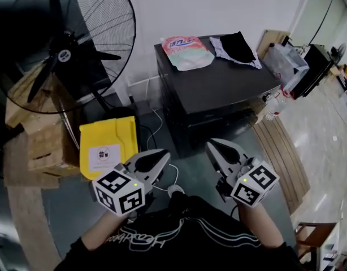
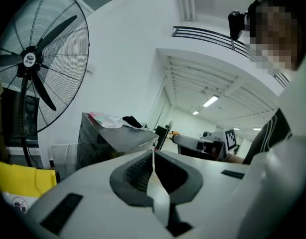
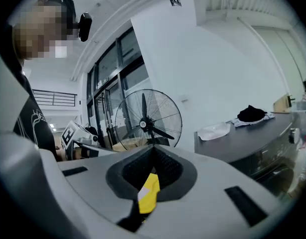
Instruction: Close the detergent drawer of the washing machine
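Before a dark washing machine [image 1: 218,89] in a cluttered workroom, a person holds both tools low and well short of the appliance. The left hand-held gripper [image 1: 161,156] has its jaws pressed together on nothing, as its own view confirms [image 2: 153,156]. The right hand-held gripper [image 1: 214,147] is likewise closed and empty [image 3: 153,151]; the yellow seen behind its jaws is only background. A detergent pouch [image 1: 187,52] lies at the far left corner of the machine's top, and a black garment [image 1: 237,45] lies at its far right corner. A standing fan [image 1: 66,49], cardboard boxes [image 1: 46,145] and a yellow bag [image 1: 108,145] crowd the floor to the left.

The detergent drawer cannot be picked out in any view. It is presumably on the front panel facing the person, which is dark and steeply foreshortened here.

Such a drawer is likely light, rigid plastic running on a short slide, so it needs no grasp. A steady push with closed jaw tips on the middle of its front face should seat it. An off-centre shove could skew and jam it.
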A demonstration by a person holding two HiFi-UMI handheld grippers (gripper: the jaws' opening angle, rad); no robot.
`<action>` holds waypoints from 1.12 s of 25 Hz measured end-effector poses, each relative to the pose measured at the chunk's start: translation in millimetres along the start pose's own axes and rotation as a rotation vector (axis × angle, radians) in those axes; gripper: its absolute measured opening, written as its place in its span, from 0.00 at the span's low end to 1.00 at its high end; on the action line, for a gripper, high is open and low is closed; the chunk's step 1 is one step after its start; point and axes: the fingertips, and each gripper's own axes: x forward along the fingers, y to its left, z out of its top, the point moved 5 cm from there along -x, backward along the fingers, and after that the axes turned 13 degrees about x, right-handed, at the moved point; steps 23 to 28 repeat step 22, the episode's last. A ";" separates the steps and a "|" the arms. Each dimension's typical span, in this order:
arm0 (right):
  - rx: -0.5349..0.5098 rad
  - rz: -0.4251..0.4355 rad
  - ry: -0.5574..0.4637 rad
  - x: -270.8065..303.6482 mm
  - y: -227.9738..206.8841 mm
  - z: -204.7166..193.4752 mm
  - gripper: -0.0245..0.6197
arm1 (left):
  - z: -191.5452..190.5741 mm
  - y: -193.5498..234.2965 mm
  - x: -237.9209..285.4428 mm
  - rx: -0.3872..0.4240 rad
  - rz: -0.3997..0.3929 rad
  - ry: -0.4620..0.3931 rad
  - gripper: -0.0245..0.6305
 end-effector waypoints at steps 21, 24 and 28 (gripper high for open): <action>-0.009 0.069 -0.001 -24.1 53.1 -4.6 0.08 | 21.3 -39.5 -55.0 0.077 0.020 -0.042 0.08; -0.003 0.066 -0.002 -25.5 52.6 -5.2 0.08 | 20.9 -40.7 -55.9 0.078 0.019 -0.040 0.08; -0.003 0.066 -0.002 -25.5 52.6 -5.2 0.08 | 20.9 -40.7 -55.9 0.078 0.019 -0.040 0.08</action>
